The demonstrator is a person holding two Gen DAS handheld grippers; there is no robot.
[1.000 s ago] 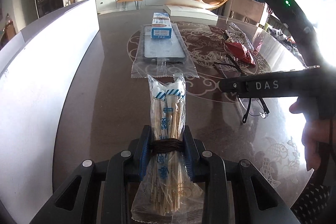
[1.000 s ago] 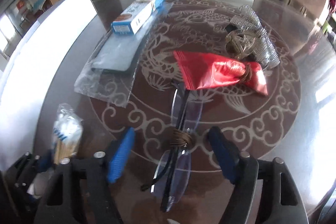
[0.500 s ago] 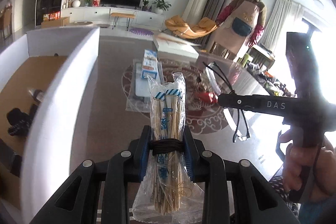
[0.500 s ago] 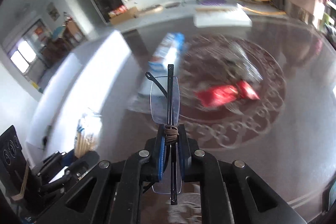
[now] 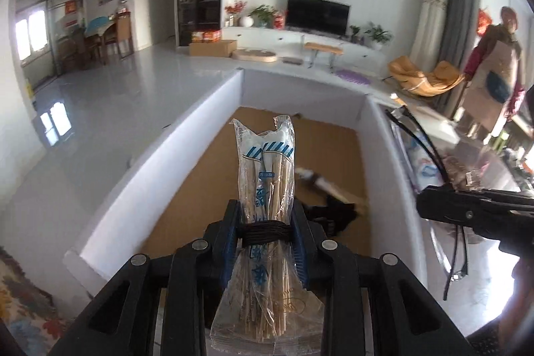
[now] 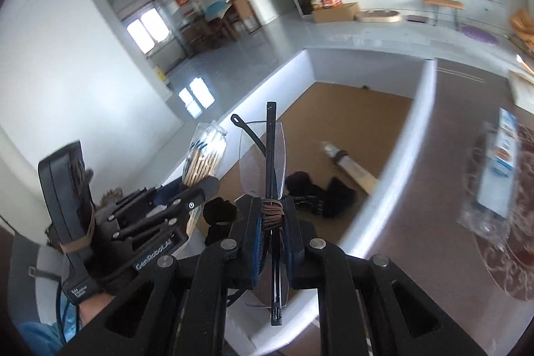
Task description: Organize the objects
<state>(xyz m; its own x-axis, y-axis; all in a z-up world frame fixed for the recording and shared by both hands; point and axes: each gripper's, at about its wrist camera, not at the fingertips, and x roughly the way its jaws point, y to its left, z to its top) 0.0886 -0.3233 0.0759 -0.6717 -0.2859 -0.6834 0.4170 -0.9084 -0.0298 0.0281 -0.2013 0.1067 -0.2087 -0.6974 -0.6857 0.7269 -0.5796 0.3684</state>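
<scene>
A big white box (image 5: pixel 213 109) with a brown cardboard floor is lying open under both grippers, and its long side is running away from the cameras toward the far room. Beside it, on the right in the right wrist view, the dark table (image 6: pixel 444 135) is showing, with a blue and white carton (image 6: pixel 505 145) lying on a clear plastic sheet.

On the floor of the box some dark items (image 6: pixel 320 192) and a long pale stick-like thing (image 6: pixel 353 170) are lying; what they are I cannot tell.

The left gripper (image 5: pixel 267 234) is hanging above the box and its jaws are pinching a clear bag of wooden sticks (image 5: pixel 267 175). The bag is standing nearly upright in the left wrist view, with its long axis along the fingers. Its blue-striped top is pointing forward, away from the gripper, and its wider bottom is hanging back toward the camera. A dark cord is wrapping the bag just where the blue pads are pressing it.

The right gripper (image 6: pixel 272 219) is also above the near end of the box. Its jaws are pressing together on folded glasses (image 6: pixel 267 155). The glasses are standing on edge, long axis along the fingers. One lens is reaching forward past the fingertips and the other end is pointing back to the camera.
</scene>
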